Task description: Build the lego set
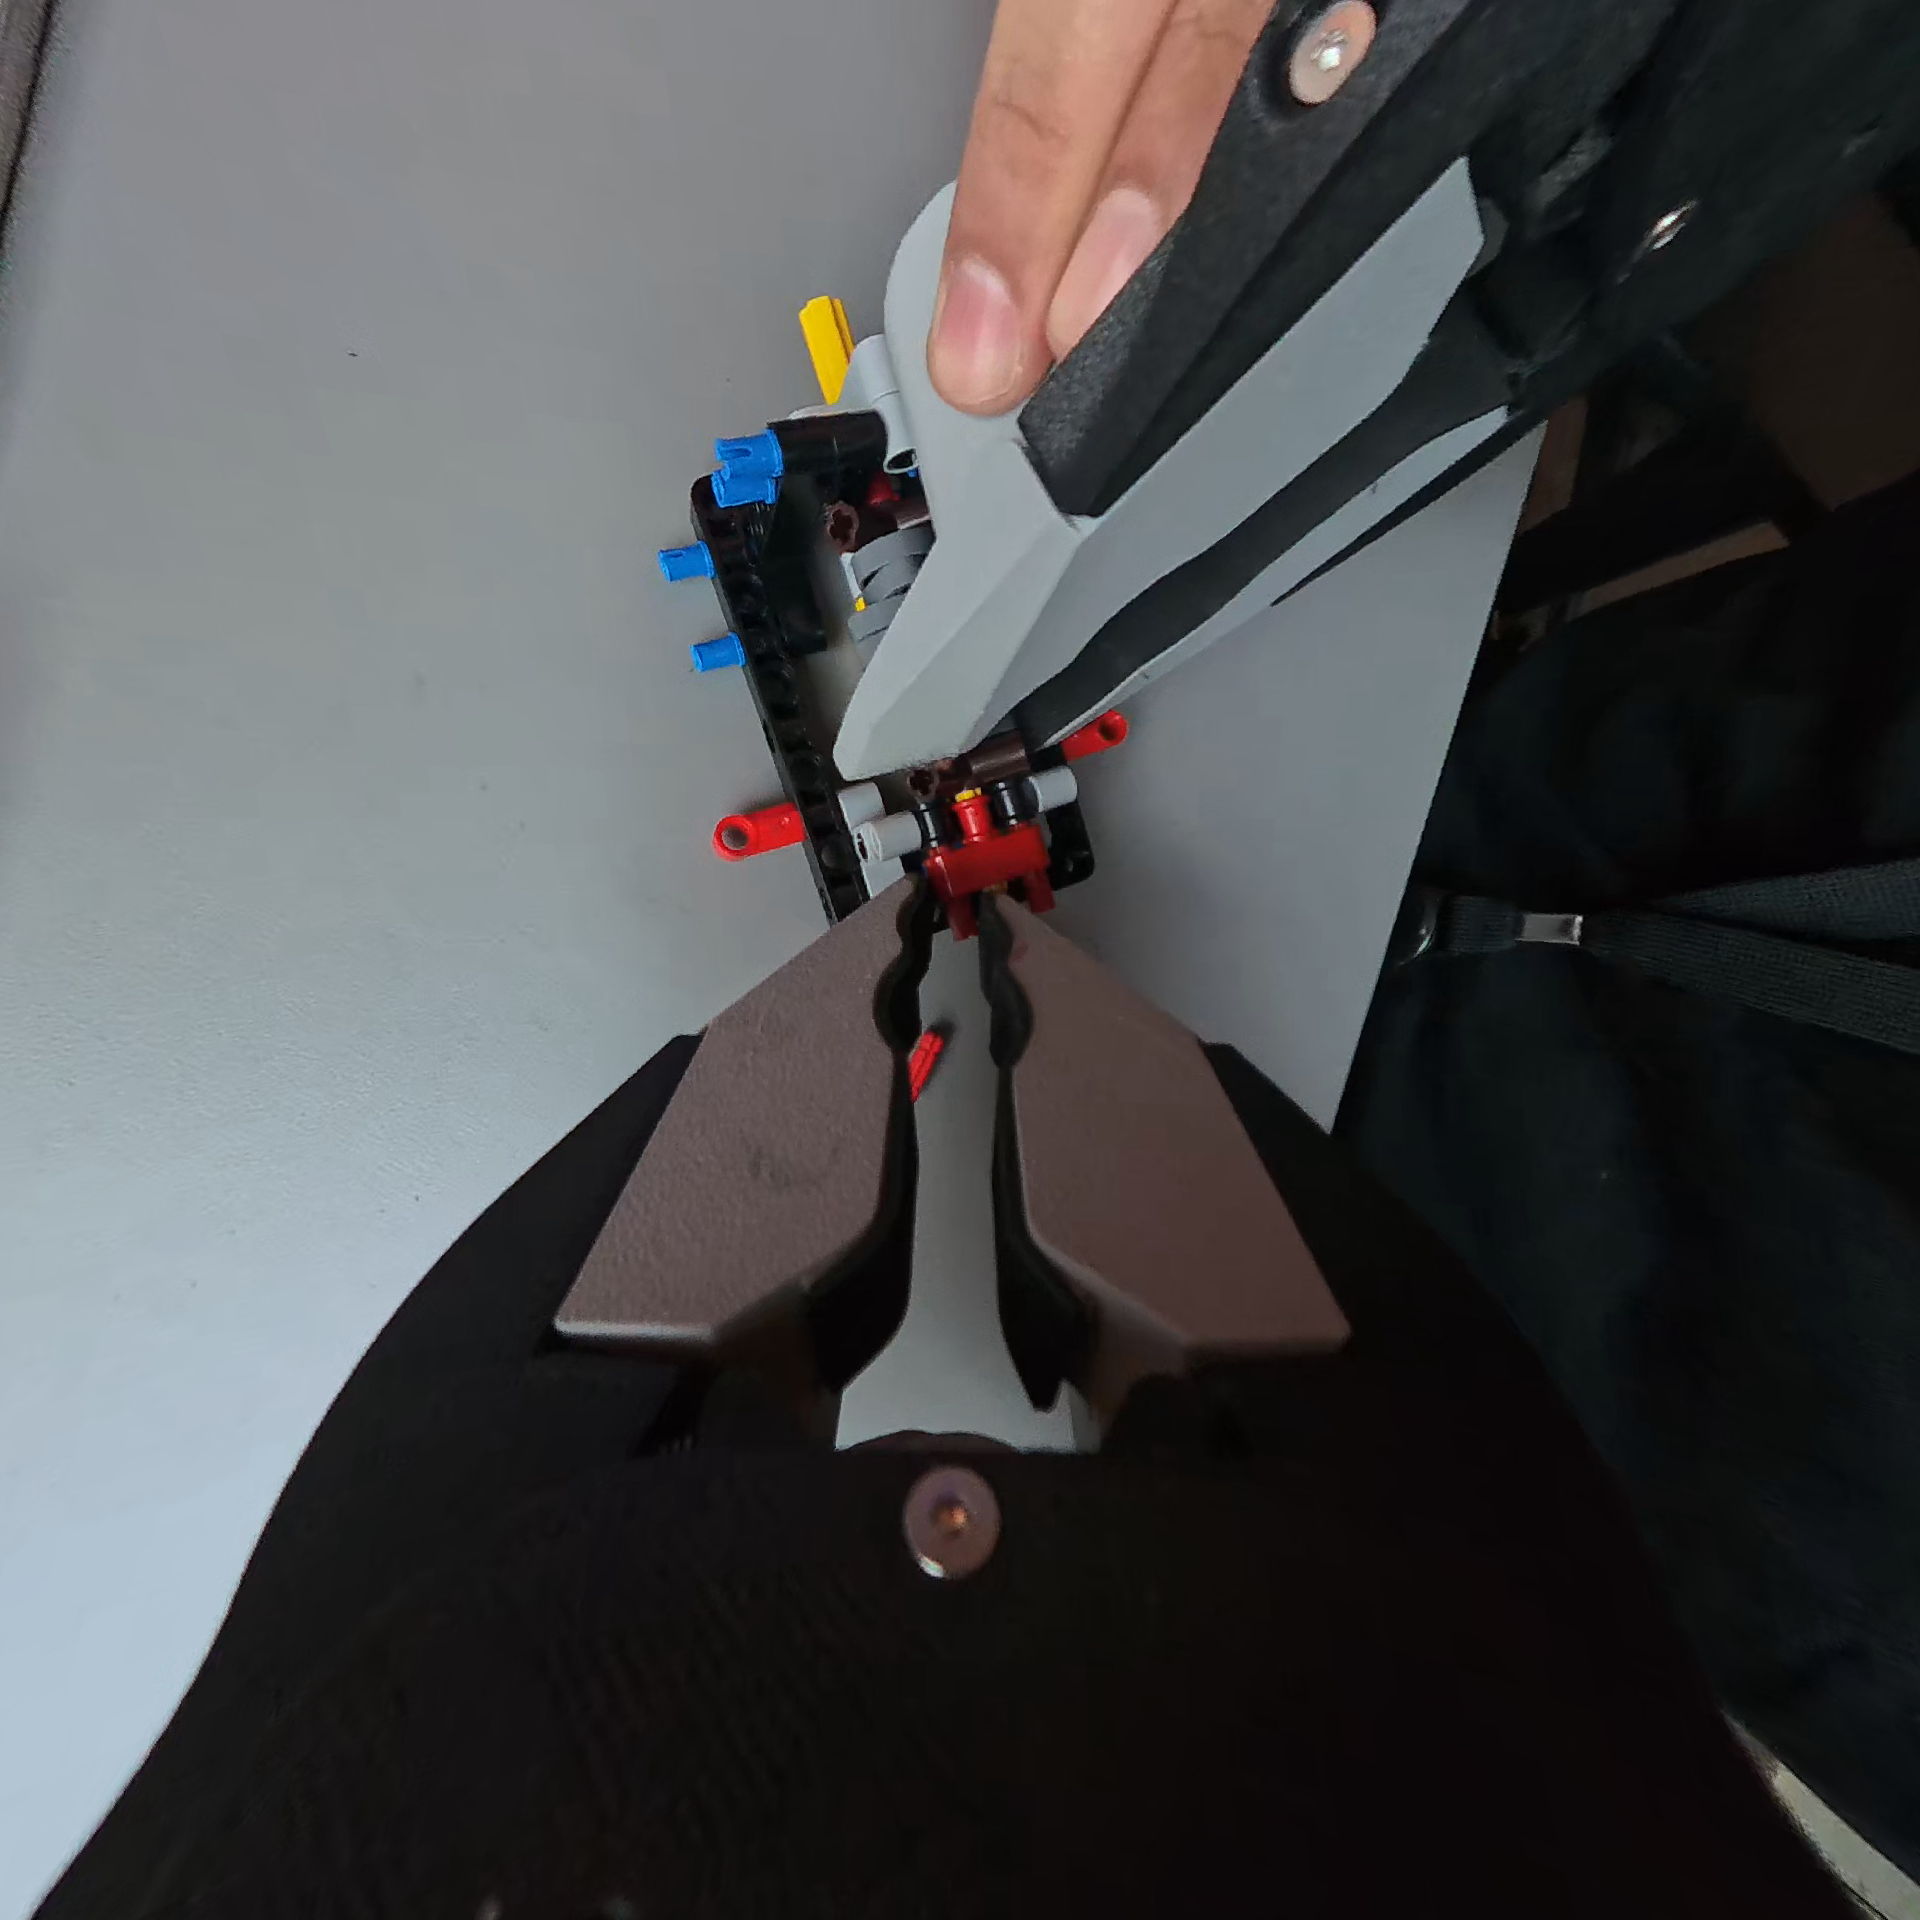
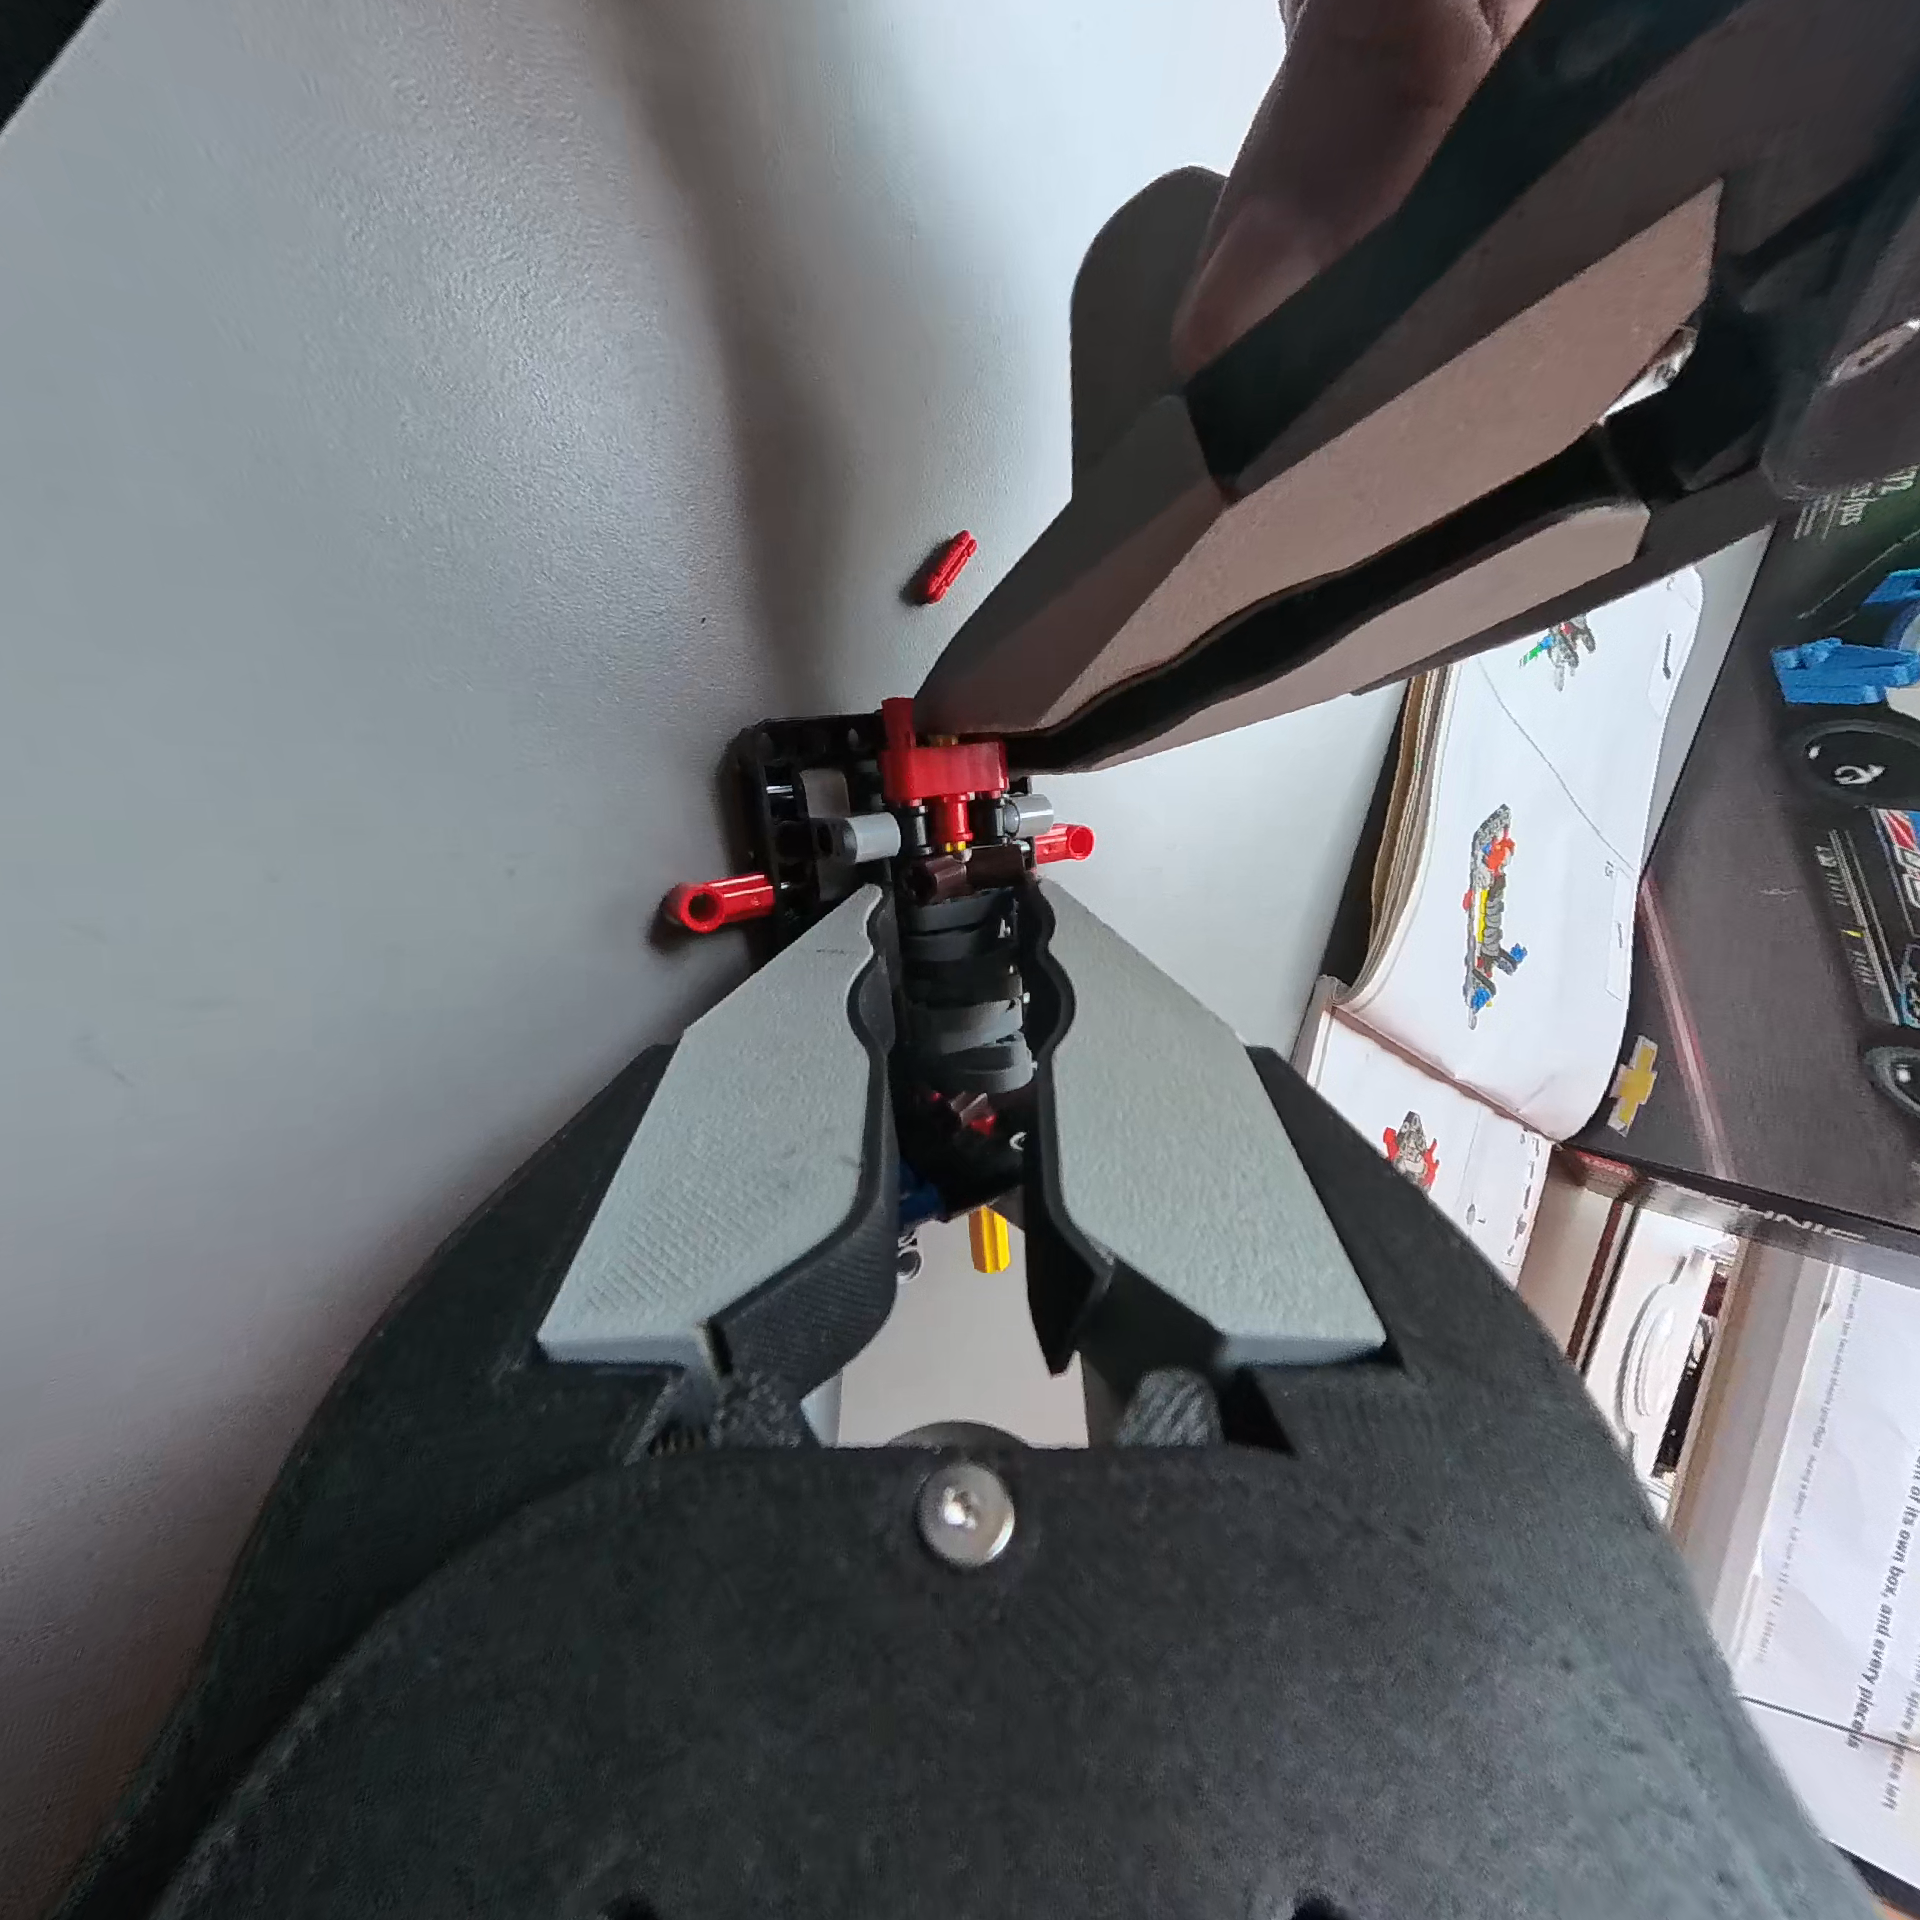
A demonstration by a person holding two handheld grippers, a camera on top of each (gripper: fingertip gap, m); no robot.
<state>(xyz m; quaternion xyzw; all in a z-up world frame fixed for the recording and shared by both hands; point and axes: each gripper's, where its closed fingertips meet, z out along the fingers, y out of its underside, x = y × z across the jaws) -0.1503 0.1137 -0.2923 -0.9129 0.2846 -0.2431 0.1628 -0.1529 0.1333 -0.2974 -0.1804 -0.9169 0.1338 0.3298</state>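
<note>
Grippers met end to end over the lego frame [image 1: 800, 717] on the grey table [image 1: 312, 831]: my left gripper [image 1: 954, 914] pinched its red connector [image 1: 982, 868] while my right gripper [image 2: 961, 987] clasped the long body, a spare red pin [image 2: 945, 566] lying near.

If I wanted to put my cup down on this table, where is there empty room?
The broad grey table on the side of the Lego model with the red eyelet pin is bare, except a small red loose pin. It is crowded at the model, where the left claw and right claw meet, and by the instruction booklet.
</note>
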